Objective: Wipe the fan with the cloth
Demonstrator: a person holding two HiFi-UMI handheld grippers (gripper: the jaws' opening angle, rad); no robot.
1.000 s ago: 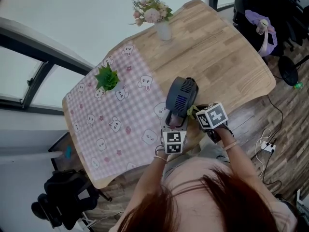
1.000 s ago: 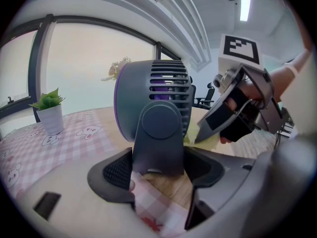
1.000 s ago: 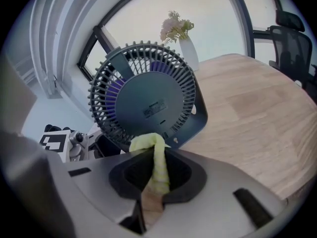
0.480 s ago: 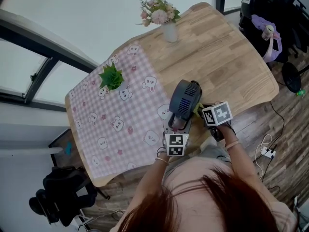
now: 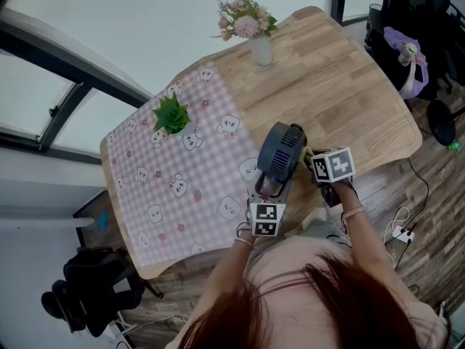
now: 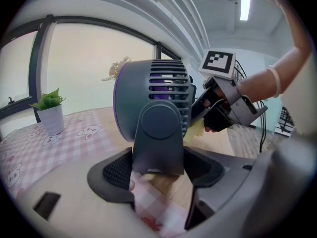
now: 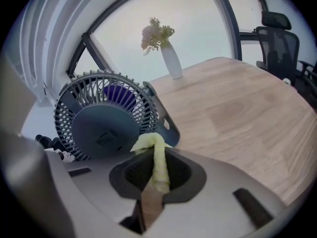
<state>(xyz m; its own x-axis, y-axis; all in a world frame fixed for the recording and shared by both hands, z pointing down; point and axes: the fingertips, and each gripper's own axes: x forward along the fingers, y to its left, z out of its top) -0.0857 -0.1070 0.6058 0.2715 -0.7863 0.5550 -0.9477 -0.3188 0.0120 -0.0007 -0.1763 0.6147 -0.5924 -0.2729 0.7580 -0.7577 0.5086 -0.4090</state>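
At the front edge of the wooden worktop [image 5: 341, 86], my left tongs [image 6: 158, 170] clamp the stand of the dark grey plastic fan [image 6: 158, 118] while my right tongs [image 7: 156, 175] pinch the crumpled yellow cloth [image 7: 157, 157] beside its grille (mid-wipe, I judge), so next I'd sweep across the ribs.

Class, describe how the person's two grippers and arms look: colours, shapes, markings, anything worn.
Both are pale grey moulded shells with dark textured jaw pads. The left gripper and right gripper each carry a white cube with black square markers. A thin pale band circles each wrist; forearms are unsleeved.
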